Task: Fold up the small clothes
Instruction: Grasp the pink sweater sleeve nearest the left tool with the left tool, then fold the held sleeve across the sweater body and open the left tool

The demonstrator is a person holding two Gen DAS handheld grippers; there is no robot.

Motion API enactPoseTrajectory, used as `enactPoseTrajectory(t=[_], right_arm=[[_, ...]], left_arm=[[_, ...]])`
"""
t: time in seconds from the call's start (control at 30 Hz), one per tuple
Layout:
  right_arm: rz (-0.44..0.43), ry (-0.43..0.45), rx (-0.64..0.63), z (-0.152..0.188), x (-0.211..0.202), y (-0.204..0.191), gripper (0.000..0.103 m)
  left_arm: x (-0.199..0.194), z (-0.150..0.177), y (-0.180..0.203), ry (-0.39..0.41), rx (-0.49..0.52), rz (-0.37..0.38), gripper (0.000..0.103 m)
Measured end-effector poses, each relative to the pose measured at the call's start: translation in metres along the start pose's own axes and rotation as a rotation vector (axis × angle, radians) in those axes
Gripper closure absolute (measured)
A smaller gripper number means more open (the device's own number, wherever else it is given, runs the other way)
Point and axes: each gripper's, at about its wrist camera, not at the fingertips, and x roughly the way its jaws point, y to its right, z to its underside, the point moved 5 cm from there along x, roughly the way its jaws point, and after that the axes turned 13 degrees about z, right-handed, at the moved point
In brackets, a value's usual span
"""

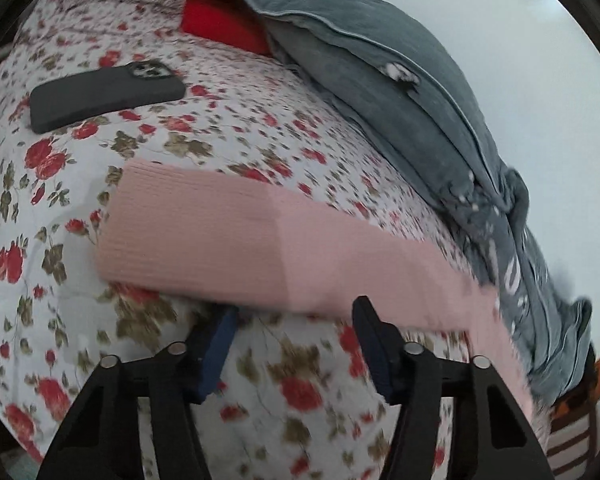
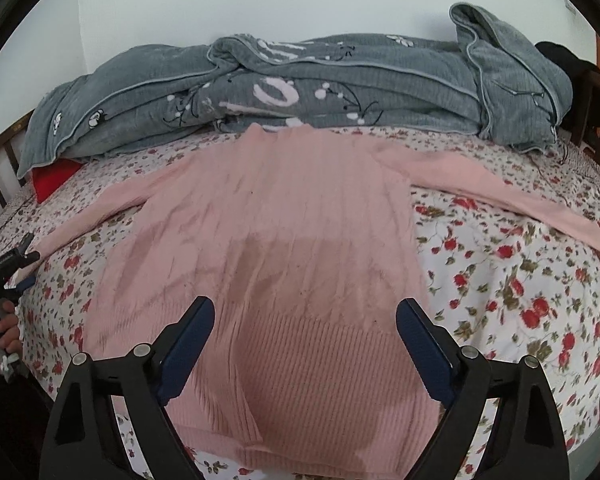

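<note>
Spread flat on the bed (image 2: 500, 280), a pink ribbed sweater (image 2: 284, 240) lies front-up on the rose-printed sheet, its neck toward the far side and both sleeves stretched out to left and right. Beyond it, along the far edge, sits a rumpled grey blanket (image 2: 300, 80), with a red cushion (image 2: 54, 182) tucked under its left end.

The right gripper (image 2: 305, 340) hovers above the sweater's near hem, its jaws released and spread wide with only fabric below them. At the left edge of that view a hand (image 2: 2, 336) holds the other tool.

The left gripper (image 1: 294, 344) is at the left sleeve (image 1: 220, 232), near its cuff. One blue pad sits against the sleeve's near edge and the other overlaps it, jaws partly apart; the picture is blurred, so they seem not yet clenched on the knit. A dark phone (image 1: 104, 94) lies face-down on the sheet farther off, well apart from the sleeve.
</note>
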Motion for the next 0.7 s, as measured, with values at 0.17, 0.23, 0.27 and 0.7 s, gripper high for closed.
enactPoseTrajectory(t=[0.17,0.23,0.27,0.7], right_arm=[[-0.026,-0.033,0.015,0.005,0.009,-0.005,0.011],[-0.033,-0.042,0.008,0.007,0.011,-0.006,0.011],[-0.029,-0.041,0.003,0.007,0.011,-0.005,0.011],[-0.031,0.021,0.013,0.0,0.0,0.045,0.011]], left_arm=[[0.008,-0.017,-0.008,0.012,-0.024,-0.044,0.067],[0.009,-0.021,-0.012,0.008,-0.052,-0.071,0.075],[0.008,-0.022,-0.012,0.004,-0.062,-0.091,0.078],[0.003,-0.05,0.132,0.092,0.301,-0.277,0.095]])
